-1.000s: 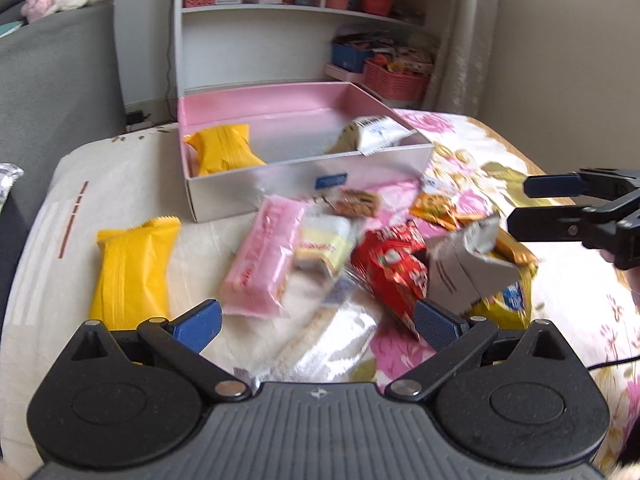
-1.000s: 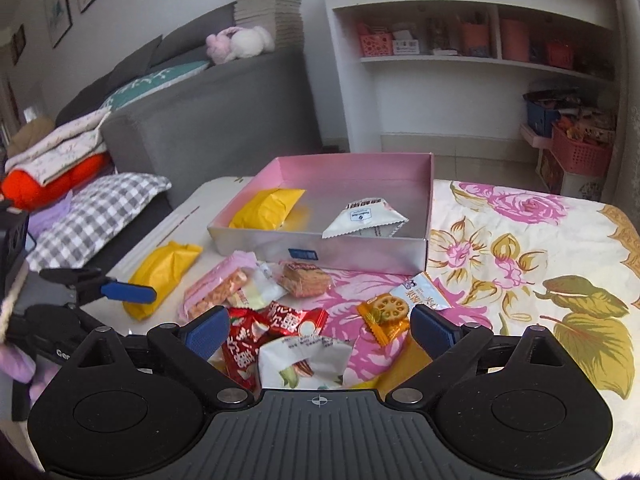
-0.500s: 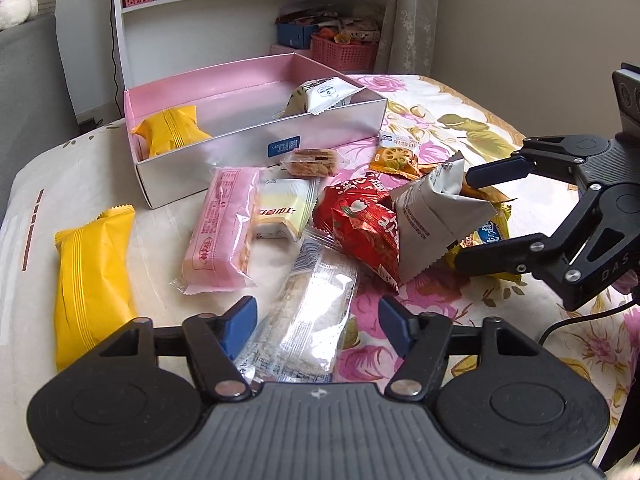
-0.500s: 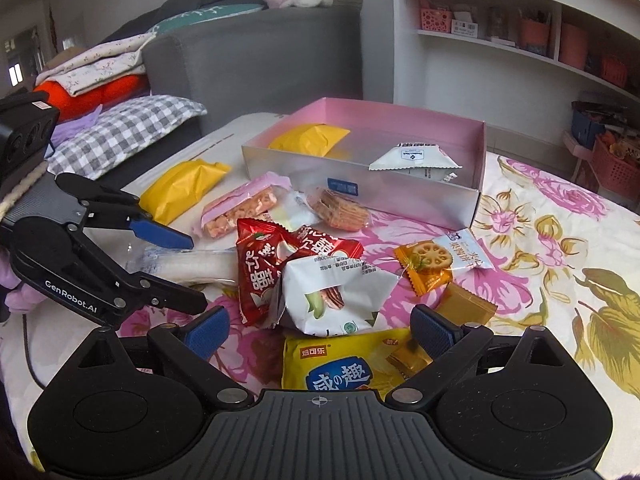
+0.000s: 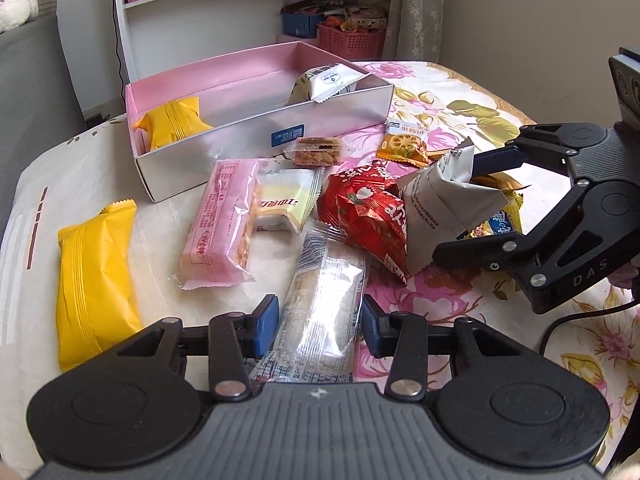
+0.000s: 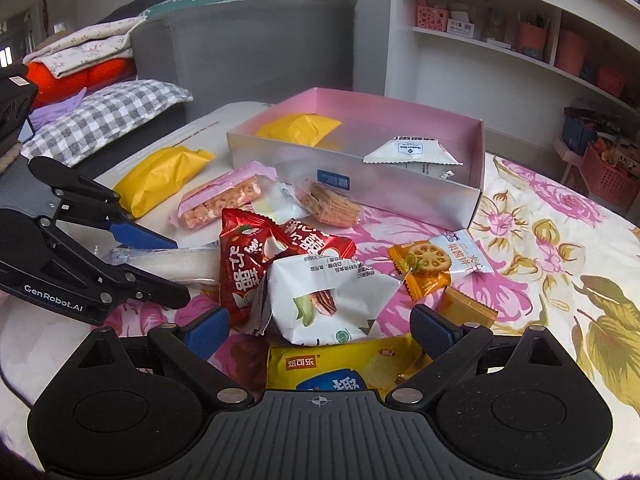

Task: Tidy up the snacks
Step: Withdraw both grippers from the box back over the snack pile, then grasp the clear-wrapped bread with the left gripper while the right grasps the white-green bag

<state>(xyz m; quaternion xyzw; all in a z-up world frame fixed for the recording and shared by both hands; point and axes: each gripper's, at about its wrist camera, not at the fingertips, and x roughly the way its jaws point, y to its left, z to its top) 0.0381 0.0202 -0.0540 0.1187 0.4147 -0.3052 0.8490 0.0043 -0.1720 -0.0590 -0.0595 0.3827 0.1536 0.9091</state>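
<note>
Closing in on a clear wrapper (image 5: pixel 320 312), the left tool (image 5: pixel 318 326) has its blue pads (image 5: pixel 266 326) on either side of the long see-through packet, which lies flat on the tabletop (image 5: pixel 160 224). The jaws have just been narrowing, yet a sliver of gap shows at each pad, so they are around the wrapper and not yet pressing it.

The right tool (image 6: pixel 320 330) is spread wide — released, grasping nothing. It hangs just above a yellow bag (image 6: pixel 340 368), with a white pouch (image 6: pixel 328 300) lying between its fingers.

Against that pouch leans a red packet (image 5: pixel 368 216), part of a loose heap on the flowered cloth (image 6: pixel 560 240). Left of the heap lie a pink bar (image 5: pixel 222 224) and a pale cake (image 5: pixel 286 204), touching each other, and further left, well apart, a yellow pack (image 5: pixel 94 288) sits alone. Beyond the heap there is an orange biscuit packet (image 5: pixel 404 144) and a small cracker packet (image 5: pixel 318 151) — the latter right by the box wall.

The pink box (image 5: pixel 224 84) is open-topped and holds two snacks: a yellow one (image 5: pixel 172 126) in its left end and a white one (image 5: pixel 328 84) propped in the right end. Behind it stands a white shelf (image 5: pixel 208 16) with baskets.
</note>
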